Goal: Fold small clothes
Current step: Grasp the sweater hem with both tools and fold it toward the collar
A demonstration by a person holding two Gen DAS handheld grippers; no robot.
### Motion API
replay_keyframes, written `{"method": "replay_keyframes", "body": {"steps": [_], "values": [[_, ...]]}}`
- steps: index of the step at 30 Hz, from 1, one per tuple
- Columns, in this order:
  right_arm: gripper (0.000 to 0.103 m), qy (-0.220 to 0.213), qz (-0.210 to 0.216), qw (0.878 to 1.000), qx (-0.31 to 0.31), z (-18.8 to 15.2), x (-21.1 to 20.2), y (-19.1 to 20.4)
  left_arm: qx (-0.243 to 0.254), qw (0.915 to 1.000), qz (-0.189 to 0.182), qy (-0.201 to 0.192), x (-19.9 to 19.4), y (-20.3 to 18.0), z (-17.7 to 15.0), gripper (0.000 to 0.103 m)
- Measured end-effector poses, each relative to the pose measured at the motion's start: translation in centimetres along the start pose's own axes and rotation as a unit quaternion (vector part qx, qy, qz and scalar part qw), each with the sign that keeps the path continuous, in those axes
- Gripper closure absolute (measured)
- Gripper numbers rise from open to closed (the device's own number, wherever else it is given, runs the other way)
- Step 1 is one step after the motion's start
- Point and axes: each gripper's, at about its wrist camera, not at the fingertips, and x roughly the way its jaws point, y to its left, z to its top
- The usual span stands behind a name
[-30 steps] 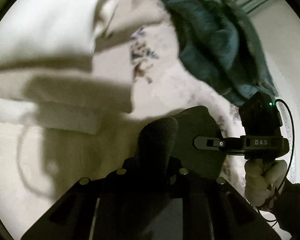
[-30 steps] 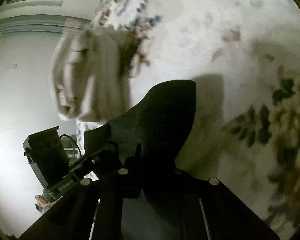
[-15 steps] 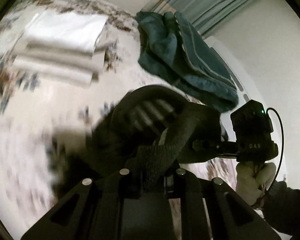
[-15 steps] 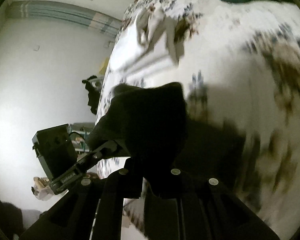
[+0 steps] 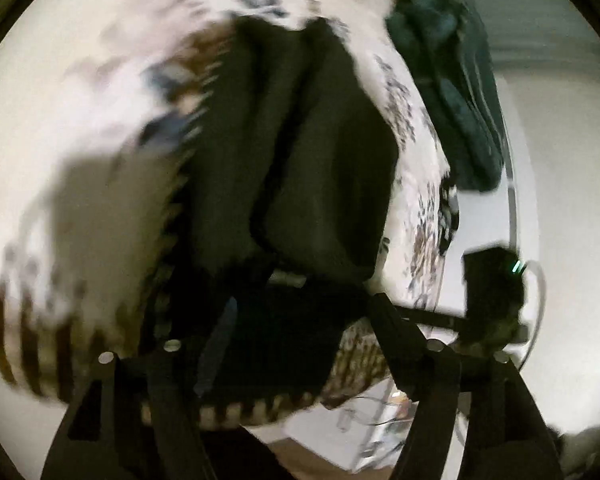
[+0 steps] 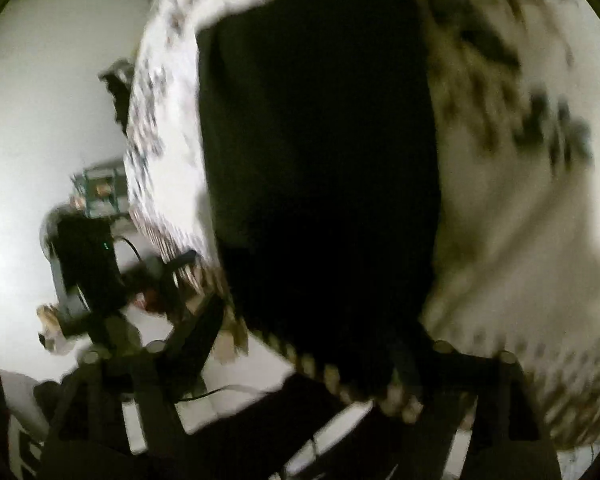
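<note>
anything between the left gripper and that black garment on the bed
Nothing visible does. The black garment lies on the floral bedspread right ahead of the left gripper, whose jaws are opening. The teal blanket sits off to the side.

Floral-printed white bedspread (image 5: 80, 92) with a brown fringed hem, spread wide and blurred in both views. Crumpled dark teal blanket (image 5: 452, 80) heaped at its far edge, near the pale striped curtain (image 5: 540, 4). White wall (image 6: 40, 120) beyond the bed. Small green shelf unit (image 6: 98, 192) against that wall, contents too blurred to tell.
</note>
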Motion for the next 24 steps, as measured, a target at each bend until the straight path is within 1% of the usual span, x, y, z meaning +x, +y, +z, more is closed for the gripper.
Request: {"method": "replay_keyframes", "body": {"steps": [2, 3, 4, 6, 7, 9, 11, 12, 14, 15, 16, 17, 18, 19, 20, 22, 24], "values": [[0.023, 0.019, -0.005, 1.0, -0.001, -1.9, 0.3, -0.4, -0.017, 0.9998, 0.007, -0.008, -1.0, 0.7, -0.6, 0.036], [0.023, 0.017, -0.007, 1.0, 0.005, -2.1, 0.3, -0.6, -0.018, 0.9997, 0.007, -0.012, -1.1, 0.7, -0.4, 0.036], [0.023, 0.011, -0.004, 1.0, 0.018, -2.6, 0.1, -1.3, -0.018, 0.9997, 0.012, -0.012, -1.0, 0.7, -0.1, 0.036], [0.023, -0.019, 0.021, 0.997, 0.071, -3.0, -0.5, -3.1, -0.014, 0.9995, 0.02, -0.018, -0.5, 0.3, 1.3, 0.036], [0.023, -0.049, 0.042, 0.992, 0.113, -2.9, -0.8, -4.4, -0.008, 0.9995, 0.021, -0.021, 0.0, 0.0, 2.2, 0.036], [0.023, -0.086, 0.07, 0.98, 0.166, -2.7, -0.5, -6.1, 0.005, 0.9993, 0.026, -0.026, 1.5, -0.7, 4.5, 0.036], [0.023, -0.119, 0.104, 0.962, 0.221, -2.1, 0.6, -7.8, 0.013, 0.9992, 0.025, -0.026, 2.6, -1.1, 6.4, 0.036], [0.023, -0.126, 0.112, 0.957, 0.236, -1.8, 1.4, -8.2, 0.014, 0.9992, 0.025, -0.028, 3.4, -1.4, 7.4, 0.036], [0.023, -0.127, 0.117, 0.953, 0.248, -1.2, 2.9, -8.3, 0.023, 0.999, 0.031, -0.023, 5.2, -1.6, 8.9, 0.036], [0.026, -0.133, 0.106, 0.953, 0.251, -1.1, 3.6, -8.2, 0.029, 0.9981, 0.052, -0.016, 6.5, -1.8, 9.6, 0.041], [0.041, -0.14, 0.094, 0.954, 0.249, -1.0, 3.9, -7.8, 0.038, 0.9974, 0.059, -0.014, 6.5, -1.6, 9.4, 0.049], [0.068, -0.143, 0.079, 0.956, 0.243, -1.1, 4.1, -7.4, 0.055, 0.9954, 0.076, -0.017, 6.9, -2.1, 9.5, 0.084], [0.074, -0.143, 0.058, 0.958, 0.24, -1.2, 4.3, -7.0, 0.069, 0.9939, 0.084, -0.017, 6.9, -2.4, 9.3, 0.089], [0.085, -0.145, 0.048, 0.958, 0.241, -1.6, 4.2, -6.7, 0.079, 0.9931, 0.083, -0.024, 6.5, -2.8, 8.9, 0.089], [0.094, -0.15, 0.055, 0.956, 0.244, -2.2, 4.0, -6.6, 0.085, 0.9929, 0.078, -0.029, 6.1, -3.2, 8.5, 0.09], [0.097, -0.15, 0.065, 0.957, 0.241, -3.1, 3.4, -6.0, 0.089, 0.9928, 0.07, -0.04, 4.9, -3.8, 7.6, 0.091], [0.098, -0.15, 0.064, 0.961, 0.223, -4.2, 2.7, -4.8, 0.081, 0.9938, 0.055, -0.052, 3.1, -4.6, 6.5, 0.092]]}}
